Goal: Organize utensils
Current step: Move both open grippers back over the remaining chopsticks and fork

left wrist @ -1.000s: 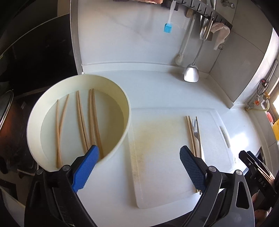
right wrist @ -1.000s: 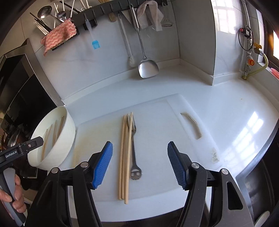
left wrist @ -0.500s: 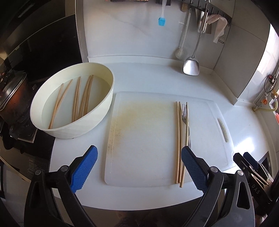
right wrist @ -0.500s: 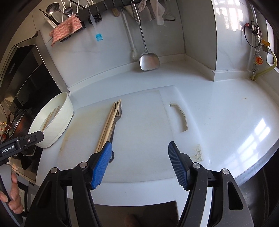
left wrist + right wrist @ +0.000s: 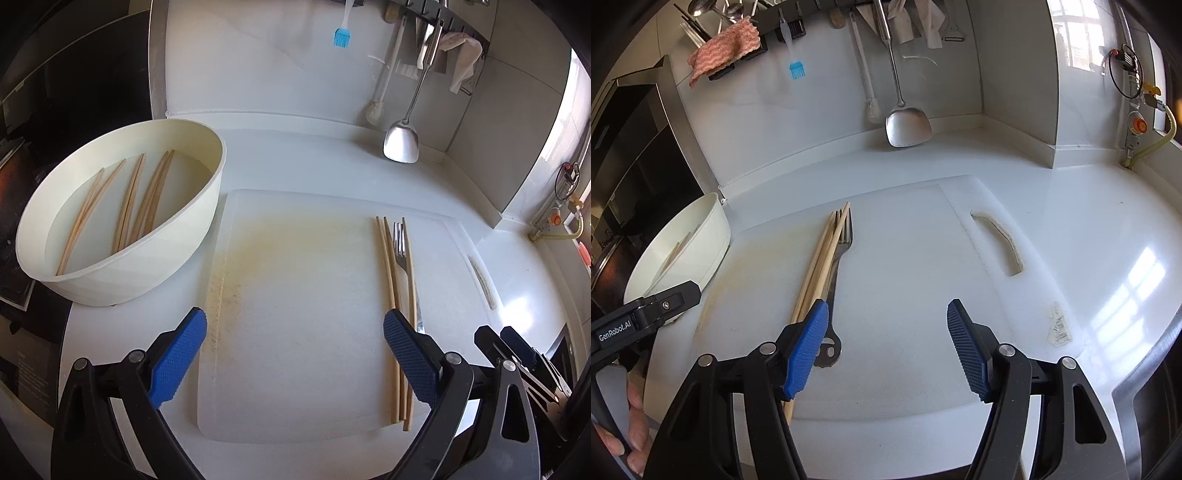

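Three wooden chopsticks [image 5: 390,280] and a metal fork [image 5: 400,254] lie side by side on the right part of a white cutting board [image 5: 295,295]. They also show in the right wrist view: chopsticks [image 5: 822,266], fork [image 5: 838,266], board [image 5: 923,295]. A cream bowl [image 5: 177,254] left of the board holds several more chopsticks [image 5: 144,203]. My left gripper [image 5: 291,339] is open and empty over the board's near edge. My right gripper [image 5: 886,332] is open and empty, its left finger [image 5: 807,350] over the chopsticks' near ends.
A metal spatula [image 5: 400,144], a blue brush [image 5: 341,37] and a white brush [image 5: 375,114] hang on the back wall rail. A pink cloth [image 5: 724,48] hangs at upper left. A gas valve and hose [image 5: 1137,125] sit at the right wall. A dark stove [image 5: 14,236] lies left of the bowl.
The left gripper pulled back from the bowl and swung right over the cutting board. The right gripper shifted right, so the chopsticks and fork now lie under its left finger.
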`<control>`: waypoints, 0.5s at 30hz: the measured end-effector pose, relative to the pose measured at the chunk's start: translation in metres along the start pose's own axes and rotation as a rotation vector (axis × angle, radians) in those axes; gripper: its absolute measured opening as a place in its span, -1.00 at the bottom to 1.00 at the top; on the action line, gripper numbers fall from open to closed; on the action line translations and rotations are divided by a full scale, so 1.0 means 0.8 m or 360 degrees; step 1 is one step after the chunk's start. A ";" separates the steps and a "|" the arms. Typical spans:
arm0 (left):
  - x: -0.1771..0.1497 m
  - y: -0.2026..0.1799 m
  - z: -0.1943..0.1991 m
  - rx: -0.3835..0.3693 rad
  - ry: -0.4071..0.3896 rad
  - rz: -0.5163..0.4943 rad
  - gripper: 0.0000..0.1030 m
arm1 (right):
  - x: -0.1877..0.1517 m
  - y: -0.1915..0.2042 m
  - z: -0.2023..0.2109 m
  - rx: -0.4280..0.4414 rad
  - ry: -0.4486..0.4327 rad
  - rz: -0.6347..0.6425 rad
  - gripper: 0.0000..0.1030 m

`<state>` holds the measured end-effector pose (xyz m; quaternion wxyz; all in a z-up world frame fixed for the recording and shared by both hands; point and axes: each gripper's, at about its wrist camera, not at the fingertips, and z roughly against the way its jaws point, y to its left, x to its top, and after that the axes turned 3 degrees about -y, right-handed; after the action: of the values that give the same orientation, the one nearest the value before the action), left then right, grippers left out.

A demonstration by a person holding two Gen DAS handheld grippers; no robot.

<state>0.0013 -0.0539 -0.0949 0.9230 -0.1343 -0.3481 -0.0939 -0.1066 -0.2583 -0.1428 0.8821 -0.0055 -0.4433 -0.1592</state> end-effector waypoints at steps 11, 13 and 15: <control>-0.022 0.005 -0.029 0.0012 -0.0012 0.0056 0.84 | -0.007 0.017 -0.033 0.0019 -0.0071 0.0086 0.25; -0.021 0.007 -0.031 0.0016 -0.0010 0.0058 0.84 | -0.006 0.021 -0.039 0.0005 -0.0065 0.0114 0.25; -0.019 0.010 -0.033 0.0011 -0.0003 0.0068 0.84 | -0.004 0.024 -0.046 -0.0022 -0.0047 0.0142 0.25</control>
<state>0.0083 -0.0534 -0.1255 0.9250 -0.1386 -0.3463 -0.0728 -0.0744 -0.2447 -0.1648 0.8816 -0.0337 -0.4546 -0.1228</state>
